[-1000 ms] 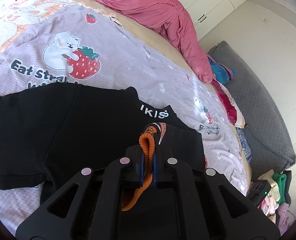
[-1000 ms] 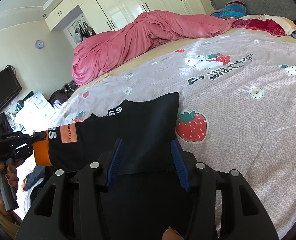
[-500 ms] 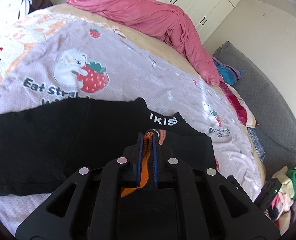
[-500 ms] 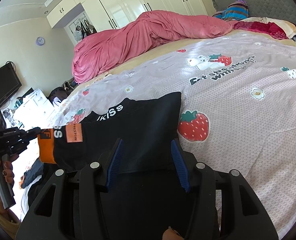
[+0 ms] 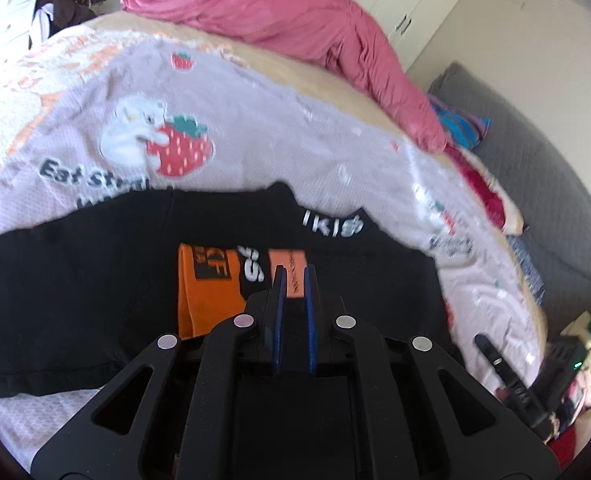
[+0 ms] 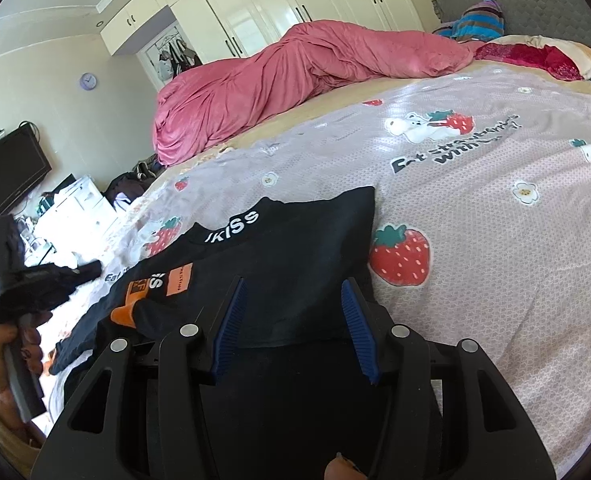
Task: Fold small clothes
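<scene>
Two claws are in play, and only one has room in it. My left gripper [image 5: 293, 272] is clenched, and as far as I can make out there is no cloth between its pads; from the right wrist view it hangs off to the side of the garment, gripped by a hand [image 6: 11, 344]. My right gripper [image 6: 293, 282] stands partly spread with nothing pinched, its blue pads hovering above the near edge of the black T-shirt [image 6: 295, 240].

That shirt lies flat on the strawberry-print bedspread [image 6: 495, 240], collar lettering [image 5: 331, 226] pointing up the bed. One sleeve with an orange cuff [image 5: 203, 300] is laid inward across the body, so I judge the fold to be under way, with the other side and the hem not yet brought over.

I expect this to be light, limp knit: no stiffness, so anything I lift will sag and drag whatever trails after it. It should not slip much on the textured spread, but a single-layer pinch could peel one layer off the other. I would take it at a seam or hem corner, where the cloth is doubled, catching both layers, and carry it low so the folded sleeve is not disturbed.

Farther out, a pink duvet [image 6: 295, 68] is heaped well clear of the work.
</scene>
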The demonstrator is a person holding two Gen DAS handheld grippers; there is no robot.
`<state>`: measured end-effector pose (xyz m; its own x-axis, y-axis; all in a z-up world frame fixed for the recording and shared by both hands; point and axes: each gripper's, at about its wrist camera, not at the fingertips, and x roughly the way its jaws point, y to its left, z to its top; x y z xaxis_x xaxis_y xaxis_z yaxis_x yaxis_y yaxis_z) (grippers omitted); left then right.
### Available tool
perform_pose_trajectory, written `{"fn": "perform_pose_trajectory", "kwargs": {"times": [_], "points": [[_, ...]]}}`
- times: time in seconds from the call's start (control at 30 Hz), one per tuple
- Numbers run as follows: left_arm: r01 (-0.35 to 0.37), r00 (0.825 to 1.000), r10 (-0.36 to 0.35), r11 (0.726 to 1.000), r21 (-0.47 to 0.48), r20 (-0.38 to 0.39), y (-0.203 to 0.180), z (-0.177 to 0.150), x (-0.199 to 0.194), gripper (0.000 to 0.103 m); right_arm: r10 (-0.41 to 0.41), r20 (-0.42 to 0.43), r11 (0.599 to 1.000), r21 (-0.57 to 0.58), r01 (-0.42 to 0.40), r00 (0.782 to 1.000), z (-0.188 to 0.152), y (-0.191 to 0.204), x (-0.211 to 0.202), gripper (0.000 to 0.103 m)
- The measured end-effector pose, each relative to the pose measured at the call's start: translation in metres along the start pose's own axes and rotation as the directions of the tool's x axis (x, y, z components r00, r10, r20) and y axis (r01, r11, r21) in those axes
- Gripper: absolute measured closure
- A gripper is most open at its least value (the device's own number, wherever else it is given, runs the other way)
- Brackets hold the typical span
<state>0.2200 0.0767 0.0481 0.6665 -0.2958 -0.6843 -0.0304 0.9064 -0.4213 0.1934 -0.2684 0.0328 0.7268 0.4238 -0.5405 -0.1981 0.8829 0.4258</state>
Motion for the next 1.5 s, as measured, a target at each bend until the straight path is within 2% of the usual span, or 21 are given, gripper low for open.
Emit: {"fn": "perform_pose_trajectory", "kwargs": {"times": [0.1, 0.3, 0.47, 0.57, 0.67, 0.73, 0.8, 0.87, 0.97, 1.03, 1.2, 1.3, 1.37, 1.4, 1.43, 1.5], "points": [[-0.023, 0.998, 0.026, 0.999, 0.043, -0.058, -0.005, -0.009, 0.02, 0.101, -0.001, -0.004, 1.0, -0.031, 0.001, 1.0, 0.001, 0.008, 0.002, 0.054], [-0.06, 0.991, 0.078, 0.987, 0.152, -0.11, -0.019, -0.022, 0.043, 0.101, -0.01, -0.005, 0.992, -0.124, 0.009, 1.0, 0.006, 0.027, 0.006, 0.054], [-0.099, 0.968, 0.131, 0.983, 0.151, -0.215, -0.006, -0.039, 0.067, 0.101, -0.038, -0.018, 0.981, -0.192, 0.034, 0.999, 0.008, 0.039, 0.016, 0.054], [-0.082, 0.968, 0.107, 0.99, 0.118, -0.228, 0.002, -0.043, 0.067, 0.101, -0.06, -0.05, 0.973, -0.227, 0.047, 0.997, 0.01, 0.045, 0.026, 0.049], [-0.061, 0.969, 0.084, 0.993, 0.102, -0.232, 0.007, -0.045, 0.064, 0.101, -0.102, -0.1, 0.965, -0.253, 0.074, 0.99, 0.011, 0.049, 0.043, 0.048], [-0.045, 0.97, 0.062, 0.996, 0.08, -0.233, 0.01, -0.046, 0.062, 0.101, -0.145, -0.138, 0.96, -0.26, 0.106, 0.98, 0.007, 0.047, 0.055, 0.047], [-0.021, 0.971, 0.031, 0.999, 0.044, -0.238, 0.015, -0.045, 0.061, 0.101, -0.198, -0.217, 0.962, -0.231, 0.147, 0.956, 0.0, 0.033, 0.071, 0.045], [0.005, 0.97, -0.004, 1.0, 0.004, -0.244, 0.022, -0.043, 0.06, 0.101, -0.201, -0.273, 0.971, -0.184, 0.154, 0.941, -0.007, 0.018, 0.083, 0.045], [0.029, 0.969, -0.038, 0.999, -0.04, -0.245, 0.026, -0.043, 0.056, 0.101, -0.206, -0.261, 0.969, -0.19, 0.159, 0.943, -0.007, 0.021, 0.078, 0.044], [0.029, 0.97, -0.038, 0.999, -0.041, -0.238, 0.026, -0.044, 0.051, 0.1, -0.164, -0.232, 0.977, -0.172, 0.125, 0.959, -0.007, 0.025, 0.068, 0.034], [0.047, 0.977, -0.054, 0.998, -0.038, -0.208, 0.018, -0.045, 0.035, 0.082, -0.143, -0.19, 0.975, -0.194, 0.106, 0.971, -0.013, 0.032, 0.048, 0.03], [0.017, 0.984, -0.017, 1.0, -0.001, -0.175, 0.011, -0.047, 0.021, 0.066, -0.127, -0.174, 0.977, -0.194, 0.093, 0.976, -0.014, 0.036, 0.04, 0.025], [0.009, 0.988, -0.008, 1.0, 0.009, -0.157, 0.008, -0.047, 0.015, 0.064, -0.118, -0.159, 0.976, -0.199, 0.086, 0.98, -0.015, 0.04, 0.035, 0.022], [0.01, 0.989, -0.009, 1.0, 0.006, -0.149, 0.009, -0.047, 0.011, 0.058, -0.119, -0.15, 0.975, -0.202, 0.087, 0.982, -0.015, 0.041, 0.032, 0.017], [0.009, 0.991, -0.009, 1.0, -0.002, -0.133, 0.01, -0.046, 0.006, 0.047, -0.122, -0.142, 0.975, -0.205, 0.091, 0.982, -0.015, 0.043, 0.03, 0.009], [-0.005, 0.994, 0.004, 1.0, -0.002, -0.106, 0.01, -0.046, -0.001, 0.032, -0.111, -0.129, 0.975, -0.206, 0.083, 0.985, -0.016, 0.045, 0.027, 0.009]]}}
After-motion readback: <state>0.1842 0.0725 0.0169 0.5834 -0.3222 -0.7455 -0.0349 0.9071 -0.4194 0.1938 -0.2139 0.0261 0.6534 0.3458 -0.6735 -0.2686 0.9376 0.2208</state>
